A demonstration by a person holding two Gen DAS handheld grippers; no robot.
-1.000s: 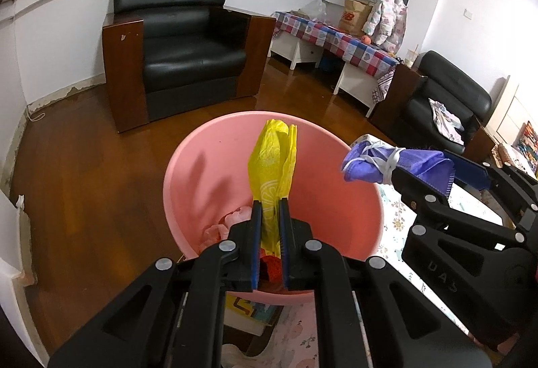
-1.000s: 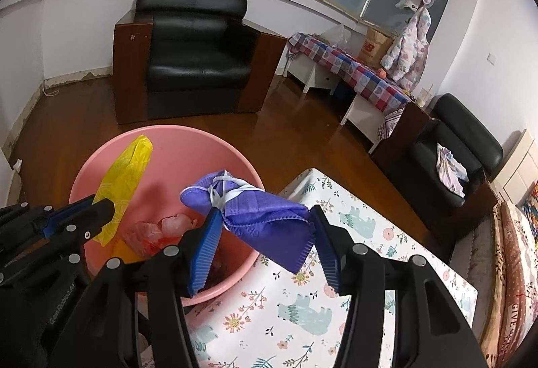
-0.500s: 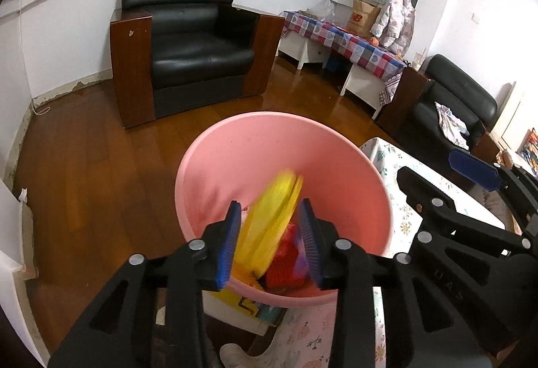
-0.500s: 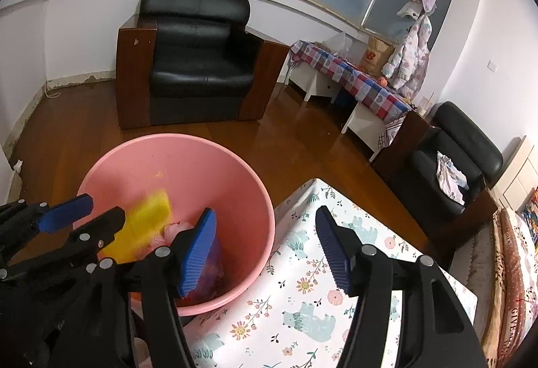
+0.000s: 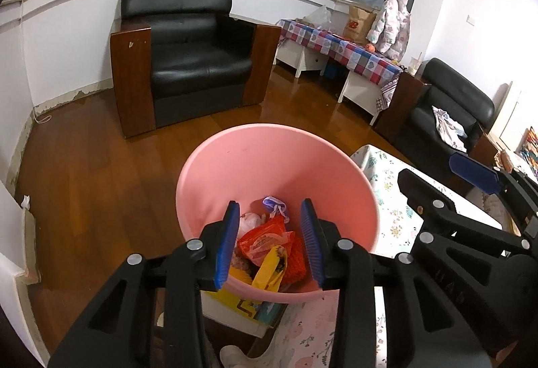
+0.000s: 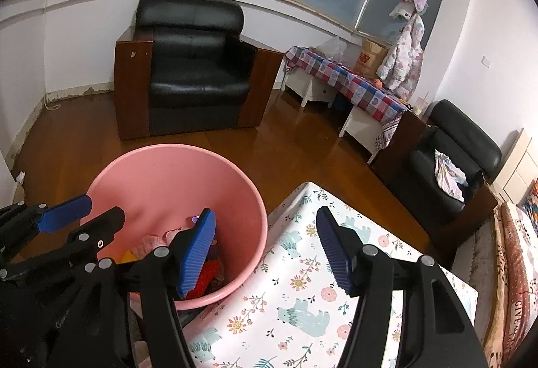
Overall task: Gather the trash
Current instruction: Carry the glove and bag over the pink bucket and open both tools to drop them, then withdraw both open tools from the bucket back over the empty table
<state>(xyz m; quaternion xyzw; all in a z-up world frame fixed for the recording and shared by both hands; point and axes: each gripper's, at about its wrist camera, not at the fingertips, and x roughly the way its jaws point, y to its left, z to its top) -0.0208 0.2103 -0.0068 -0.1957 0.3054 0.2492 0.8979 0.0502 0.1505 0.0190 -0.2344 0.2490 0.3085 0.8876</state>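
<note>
Pink plastic basin [image 5: 279, 166], round and smooth-walled, beside floral tablecloth [image 6: 302, 294]. Inside at bottom: crinkled yellow bag [image 5: 269, 270], red wrapper [image 5: 264, 238], purple mask [image 5: 275, 204]. Left gripper [image 5: 269, 240] spread above, empty. Right gripper [image 6: 265, 250] wide apart over basin rim, ribbed blue pads [image 6: 196, 250] bare.

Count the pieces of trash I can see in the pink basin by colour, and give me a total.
Seen from the left wrist view, inside the pink basin:
Purple: 1, the face mask
Red or orange: 2, the red bag and the orange mesh piece
Yellow: 1, the yellow bag
White: 1, the white bag
Total: 5 visible pieces; more may be hidden beneath them.
</note>
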